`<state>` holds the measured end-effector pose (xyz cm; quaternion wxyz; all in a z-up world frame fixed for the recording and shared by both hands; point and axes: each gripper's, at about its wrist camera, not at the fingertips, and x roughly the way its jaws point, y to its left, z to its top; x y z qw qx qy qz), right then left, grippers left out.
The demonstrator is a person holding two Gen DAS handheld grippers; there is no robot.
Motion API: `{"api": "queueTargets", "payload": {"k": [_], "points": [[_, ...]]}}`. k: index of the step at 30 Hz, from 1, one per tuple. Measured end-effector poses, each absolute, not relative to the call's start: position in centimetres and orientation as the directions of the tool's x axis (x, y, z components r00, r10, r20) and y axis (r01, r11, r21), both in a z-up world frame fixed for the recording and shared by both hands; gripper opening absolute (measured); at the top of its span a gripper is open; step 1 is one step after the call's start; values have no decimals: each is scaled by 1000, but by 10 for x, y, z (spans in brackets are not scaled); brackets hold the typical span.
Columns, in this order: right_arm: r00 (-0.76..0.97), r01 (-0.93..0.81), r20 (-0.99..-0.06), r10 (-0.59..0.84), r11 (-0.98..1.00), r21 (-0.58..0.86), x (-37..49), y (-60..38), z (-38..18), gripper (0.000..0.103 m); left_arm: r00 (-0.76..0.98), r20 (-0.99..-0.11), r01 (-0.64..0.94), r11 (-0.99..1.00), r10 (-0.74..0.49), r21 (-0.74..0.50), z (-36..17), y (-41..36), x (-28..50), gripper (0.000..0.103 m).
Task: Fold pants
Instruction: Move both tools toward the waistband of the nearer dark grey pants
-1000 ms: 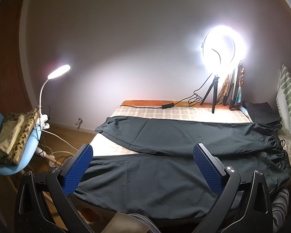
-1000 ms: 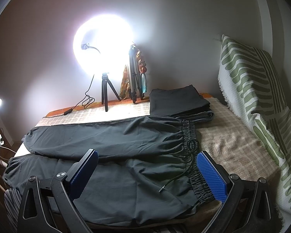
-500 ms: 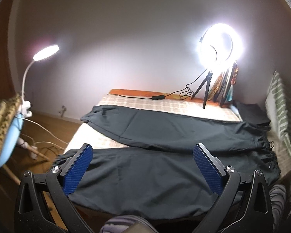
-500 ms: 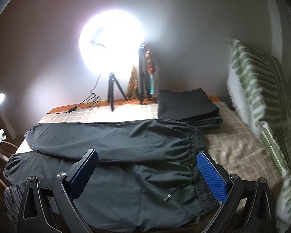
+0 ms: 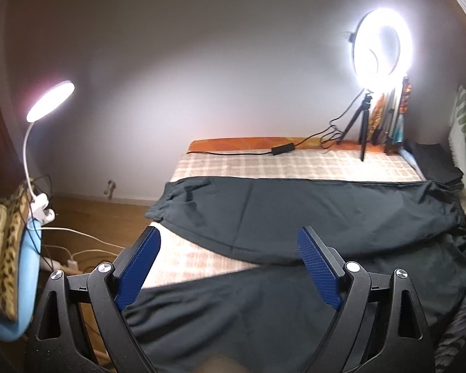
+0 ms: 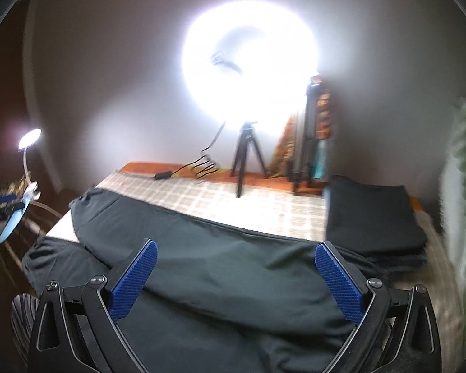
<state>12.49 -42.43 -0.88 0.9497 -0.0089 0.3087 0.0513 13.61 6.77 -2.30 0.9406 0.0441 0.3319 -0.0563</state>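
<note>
Between the ribbed blue pads (image 5: 318,270) of my left claw (image 5: 229,267) the dark charcoal cloth pants (image 5: 295,214) are showing almost black. Beyond them the beige-and-white checked bedcover (image 5: 264,164) is glowing pale, with an orange strip of bed edge (image 5: 248,143) behind it. Off to the left of that claw, a leopard-print cloth (image 5: 9,248) is draping over a light blue chair (image 5: 30,267). Ahead of my right claw (image 6: 236,273), to its right, a black folded cloth stack (image 6: 372,214) is lying near a blurred green-and-white striped cushion (image 6: 463,180).
</note>
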Motion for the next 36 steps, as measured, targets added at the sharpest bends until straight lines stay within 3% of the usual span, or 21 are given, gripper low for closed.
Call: {"api": "queueTargets", "payload": {"k": [7, 14, 18, 36], "points": [[712, -243, -673, 199, 970, 30, 215, -402, -39, 102, 719, -686, 136, 991, -110, -16, -44, 63, 199, 89], [545, -374, -780, 308, 922, 103, 306, -381, -104, 86, 639, -756, 131, 988, -145, -79, -84, 49, 261, 88], [477, -403, -827, 297, 910, 94, 344, -371, -141, 79, 603, -784, 146, 987, -147, -73, -106, 41, 286, 88], [355, -471, -907, 225, 882, 35, 393, -361, -204, 82, 499, -854, 79, 989, -148, -126, -178, 40, 346, 84]]}}
